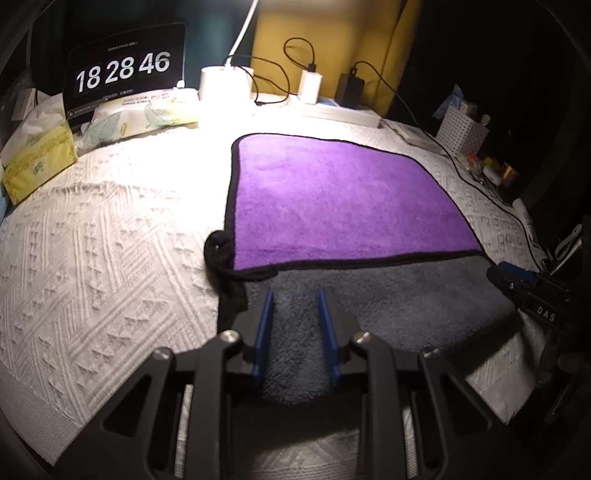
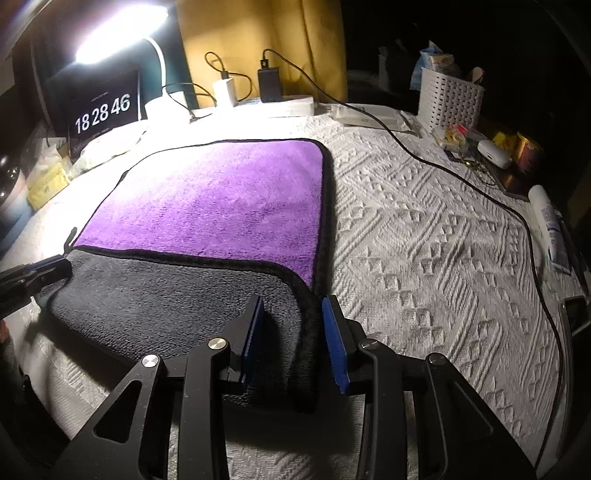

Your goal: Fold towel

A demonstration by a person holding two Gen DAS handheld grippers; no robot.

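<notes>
A towel with a purple face (image 1: 332,199) and a grey underside (image 1: 369,302) lies on the white quilted cover; its near edge is folded over, showing a grey band, black trim all round. My left gripper (image 1: 295,295) is open above the grey band near its left corner, with grey cloth between the blue pads. My right gripper (image 2: 293,301) is open over the towel's (image 2: 221,206) near right corner, with the black edge between its fingers. The right gripper also shows in the left wrist view (image 1: 517,288), and the left gripper in the right wrist view (image 2: 37,273).
At the back stand a clock display (image 1: 123,70), a lit lamp (image 2: 118,33), chargers (image 1: 310,86) on a power strip, tissue packs (image 1: 37,155) at left. A white basket (image 2: 450,99), small items and a black cable (image 2: 480,192) lie at right.
</notes>
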